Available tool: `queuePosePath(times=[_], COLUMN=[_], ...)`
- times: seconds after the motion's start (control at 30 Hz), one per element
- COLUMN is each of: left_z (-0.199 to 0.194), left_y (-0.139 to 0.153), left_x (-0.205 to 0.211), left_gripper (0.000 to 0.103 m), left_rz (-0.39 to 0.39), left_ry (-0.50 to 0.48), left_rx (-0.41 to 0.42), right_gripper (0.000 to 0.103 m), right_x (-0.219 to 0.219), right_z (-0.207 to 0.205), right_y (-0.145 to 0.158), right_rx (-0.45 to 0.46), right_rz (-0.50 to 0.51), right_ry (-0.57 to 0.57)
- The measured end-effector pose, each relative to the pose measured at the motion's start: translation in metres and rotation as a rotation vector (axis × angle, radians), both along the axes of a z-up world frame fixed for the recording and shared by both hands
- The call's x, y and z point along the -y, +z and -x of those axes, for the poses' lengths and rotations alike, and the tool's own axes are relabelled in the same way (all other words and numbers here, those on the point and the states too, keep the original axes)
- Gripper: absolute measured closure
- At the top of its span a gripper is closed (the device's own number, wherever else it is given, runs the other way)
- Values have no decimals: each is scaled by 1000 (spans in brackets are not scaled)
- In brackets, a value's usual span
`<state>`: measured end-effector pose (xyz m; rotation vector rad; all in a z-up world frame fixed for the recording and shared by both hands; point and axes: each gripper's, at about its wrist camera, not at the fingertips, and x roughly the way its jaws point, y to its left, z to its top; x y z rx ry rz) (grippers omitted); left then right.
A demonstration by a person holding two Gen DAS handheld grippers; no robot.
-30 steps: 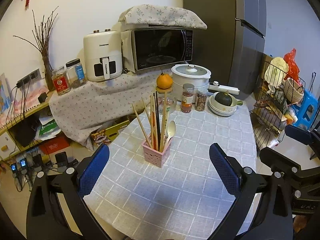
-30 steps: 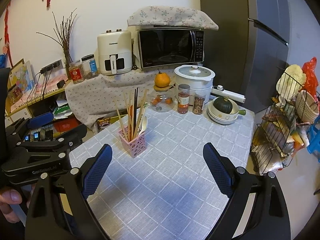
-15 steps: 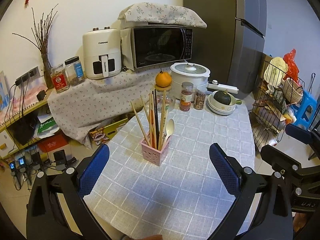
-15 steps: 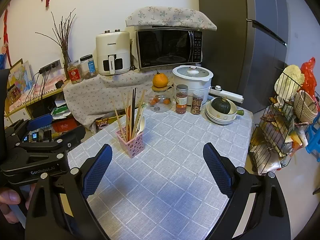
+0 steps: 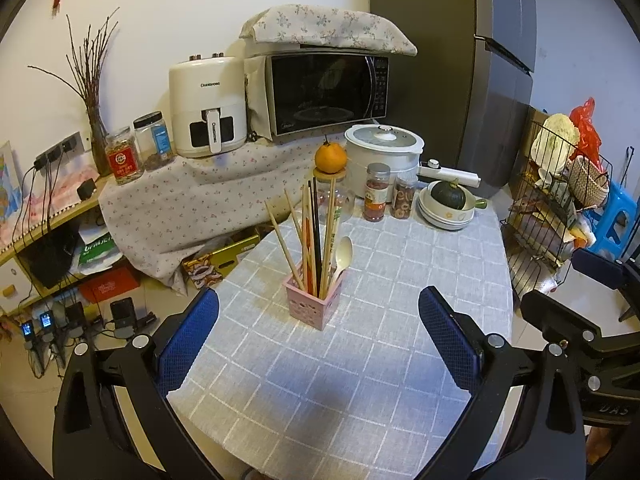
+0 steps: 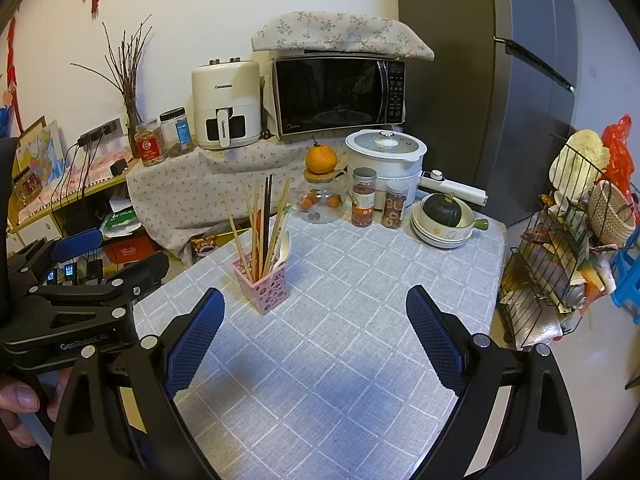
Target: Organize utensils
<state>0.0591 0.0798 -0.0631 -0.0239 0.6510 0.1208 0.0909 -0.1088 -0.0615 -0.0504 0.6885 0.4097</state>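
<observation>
Both grippers hover low over the grey checked tablecloth (image 5: 360,380), each with its blue-padded jaws spread wide apart and nothing between them. The left gripper (image 5: 318,332) sits bottom centre of its view, the right gripper (image 6: 314,328) likewise (the left one also pokes in at that frame's lower left). The pink perforated plastic utensil holder (image 5: 313,304), stuffed with wooden chopsticks (image 5: 308,236) and a pale spoon (image 5: 344,254), stands mid-frame on the cloth. Black-fronted microwave (image 5: 326,94) and white air fryer (image 5: 207,106) line the back wall.
</observation>
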Motion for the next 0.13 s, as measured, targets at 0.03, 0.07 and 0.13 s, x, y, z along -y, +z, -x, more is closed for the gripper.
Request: queuePosePath(times=[0.03,0.07,0.13], left_z=[0,0,-1], left_y=[0,-1,-1], left_x=[-1,-1,-2], left_gripper=[7,7,7], left_rz=[2,2,9], left_ry=[0,0,0], left_rx=[-2,-5,-10], right_gripper=[13,13,13], right_x=[1,1,1], right_z=[0,-1,-1], right_y=[0,-1,-1], right_rx=[-3,-5,-4], right_rz=[-2,-2,-1], right_ry=[1,1,2])
